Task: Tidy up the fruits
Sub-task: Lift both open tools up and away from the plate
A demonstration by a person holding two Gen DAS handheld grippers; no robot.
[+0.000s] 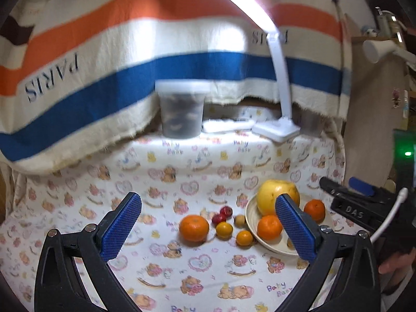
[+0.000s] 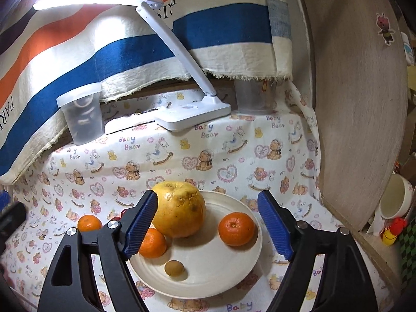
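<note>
Both our left gripper [image 1: 208, 223] and right gripper [image 2: 208, 223] hold jaws apart; plate [image 2: 234, 273] carries the grapefruit [image 2: 179, 209].

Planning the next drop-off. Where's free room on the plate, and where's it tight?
Free: the plate's near-right part, bordered by the right-hand orange, the small brown fruit and the rim. Crowded: its left side, where the big yellow fruit and another orange bunch up. Off the plate, loose fruit clusters to its left; bare cloth lies nearer.
</note>
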